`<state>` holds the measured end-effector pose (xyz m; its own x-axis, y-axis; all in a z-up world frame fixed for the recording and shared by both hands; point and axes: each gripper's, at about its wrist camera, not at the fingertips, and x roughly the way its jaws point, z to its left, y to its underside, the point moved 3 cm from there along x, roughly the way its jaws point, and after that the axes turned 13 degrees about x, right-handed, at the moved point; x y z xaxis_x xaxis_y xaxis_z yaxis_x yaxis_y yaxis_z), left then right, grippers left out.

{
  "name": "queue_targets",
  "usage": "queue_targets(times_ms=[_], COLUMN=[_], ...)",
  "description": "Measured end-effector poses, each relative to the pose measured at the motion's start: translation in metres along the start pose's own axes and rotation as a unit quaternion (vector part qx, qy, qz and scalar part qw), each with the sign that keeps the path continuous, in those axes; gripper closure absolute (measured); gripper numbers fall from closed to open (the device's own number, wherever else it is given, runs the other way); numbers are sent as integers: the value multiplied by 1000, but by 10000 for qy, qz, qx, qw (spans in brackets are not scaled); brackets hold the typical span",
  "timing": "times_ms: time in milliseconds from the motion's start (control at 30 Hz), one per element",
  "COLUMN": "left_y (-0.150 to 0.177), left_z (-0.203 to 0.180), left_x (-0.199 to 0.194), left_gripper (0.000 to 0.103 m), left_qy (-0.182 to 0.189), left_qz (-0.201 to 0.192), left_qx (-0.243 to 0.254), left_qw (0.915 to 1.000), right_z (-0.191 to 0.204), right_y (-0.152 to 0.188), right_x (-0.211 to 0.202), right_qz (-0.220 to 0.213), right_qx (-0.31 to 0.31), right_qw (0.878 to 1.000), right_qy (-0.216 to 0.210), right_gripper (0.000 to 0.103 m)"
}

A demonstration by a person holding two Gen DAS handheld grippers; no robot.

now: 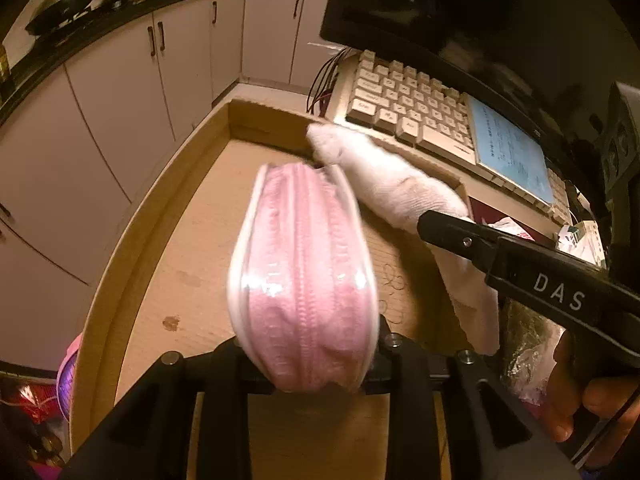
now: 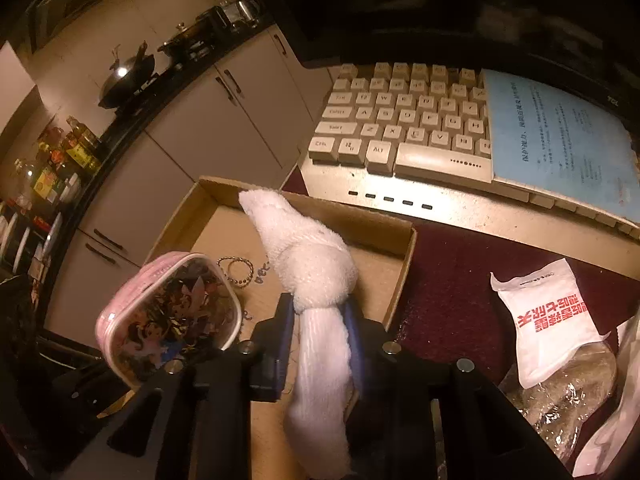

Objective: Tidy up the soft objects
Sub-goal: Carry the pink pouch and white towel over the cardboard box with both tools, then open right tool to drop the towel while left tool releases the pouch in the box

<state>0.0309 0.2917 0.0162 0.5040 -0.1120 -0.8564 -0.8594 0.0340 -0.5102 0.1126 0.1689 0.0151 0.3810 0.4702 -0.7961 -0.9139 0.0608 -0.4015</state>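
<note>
A pink zippered pouch (image 1: 304,280) sits squeezed between the fingers of my left gripper (image 1: 312,344), which is shut on it above a shallow cardboard box (image 1: 132,240). From the right wrist view the pouch (image 2: 172,316) shows a clear cartoon-printed face and hangs over the box's left side. My right gripper (image 2: 320,312) is shut on a white knotted towel (image 2: 312,264), held over the box (image 2: 400,280) near its right wall. In the left wrist view that towel (image 1: 384,172) sticks out of the right gripper (image 1: 440,220). A bead bracelet (image 2: 236,272) lies on the box floor.
A beige keyboard (image 2: 400,120) with a blue sheet (image 2: 560,140) on it lies behind the box, under a dark monitor (image 1: 400,0). A white packet with red print (image 2: 548,320) and a clear plastic bag (image 2: 560,392) lie right on dark red cloth (image 2: 452,280). Kitchen cabinets (image 1: 120,100) stand left.
</note>
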Motion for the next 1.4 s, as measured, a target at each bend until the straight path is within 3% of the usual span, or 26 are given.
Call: queue_targets(times_ms=[133,667,800,967,1100,1167,1233,1333,1400], left_y=[-2,21,20,-8,-31,-35,-33,-25,-19], left_z=[-4,13,13,5,0,2,5,10,14], left_x=[-8,-30,-27,-1,12,10,4,-6,-12], left_gripper=[60,55,54,54,54,46,24,20,20], left_qy=[-31,-634,-540,-58,-65,-191,-415,-660,-613], left_qz=[-109,-118,-147,-206,-205,-212,-310,-459,-508], left_qx=[37,63,-11,-190,-262,-333,-333,-253,-284], left_qw=[9999,9979,9984,9996,9994,9990,9981,9964,9964], right_z=[-4,-11,-13,-21,-31,-34,-37,-42,-46], right_y=[-1,19,22,24,24,25,27,31,34], right_x=[-11,-37,-45,-60,-69,-72,-73,-75,-77], right_qz=[-101,-217,-265,-349,-435,-443,-455,-471,-473], right_qx=[32,-47,-103,-92,-15,-8,5,37,43], right_qw=[9999,9995,9994,9992,9990,9990,9989,9988,9988], right_qy=[-61,-203,-205,-168,-120,-110,-100,-111,-129], right_gripper=[68,67,67,67,67,67,67,67,67])
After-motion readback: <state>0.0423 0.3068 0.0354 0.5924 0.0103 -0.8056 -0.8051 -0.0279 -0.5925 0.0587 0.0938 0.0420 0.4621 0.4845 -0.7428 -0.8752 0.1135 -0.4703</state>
